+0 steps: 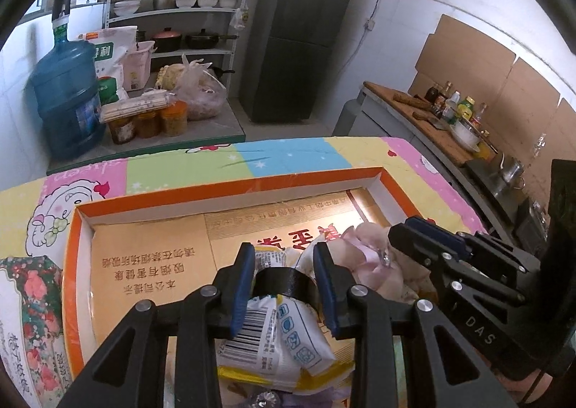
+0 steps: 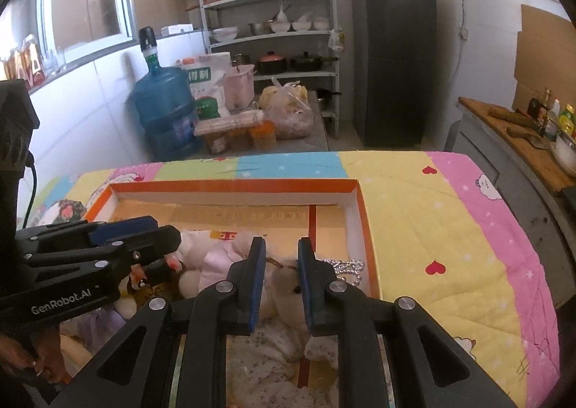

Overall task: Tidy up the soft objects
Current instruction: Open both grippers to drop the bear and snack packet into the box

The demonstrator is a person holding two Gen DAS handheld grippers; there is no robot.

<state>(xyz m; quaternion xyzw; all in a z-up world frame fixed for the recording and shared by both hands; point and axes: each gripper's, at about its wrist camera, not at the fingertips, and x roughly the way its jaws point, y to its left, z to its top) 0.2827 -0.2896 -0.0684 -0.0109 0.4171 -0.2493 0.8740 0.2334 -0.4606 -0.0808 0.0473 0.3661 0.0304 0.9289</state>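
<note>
An orange-rimmed cardboard box [image 1: 230, 188] lies on the patterned cloth; it also shows in the right wrist view [image 2: 234, 186]. My left gripper [image 1: 284, 257] is shut on a white and yellow packet [image 1: 284, 336] wrapped with a black band [image 1: 284, 284], held over the box. My right gripper [image 2: 282, 257] is shut on a cream plush toy [image 2: 284, 285] inside the box. Pink and white soft toys [image 2: 216, 260] lie beside it. A silver chain [image 2: 345, 266] lies at the box's right wall. The right gripper shows at the right of the left wrist view [image 1: 424, 231], the left gripper at the left of the right wrist view [image 2: 172, 239].
A floral tin [image 1: 28, 318] sits left of the box. Beyond the table stand a blue water jug [image 1: 68, 98], jars [image 1: 147, 122], a shelf rack [image 1: 180, 12] and a dark fridge [image 1: 298, 34]. A counter with bottles [image 1: 450, 109] runs along the right.
</note>
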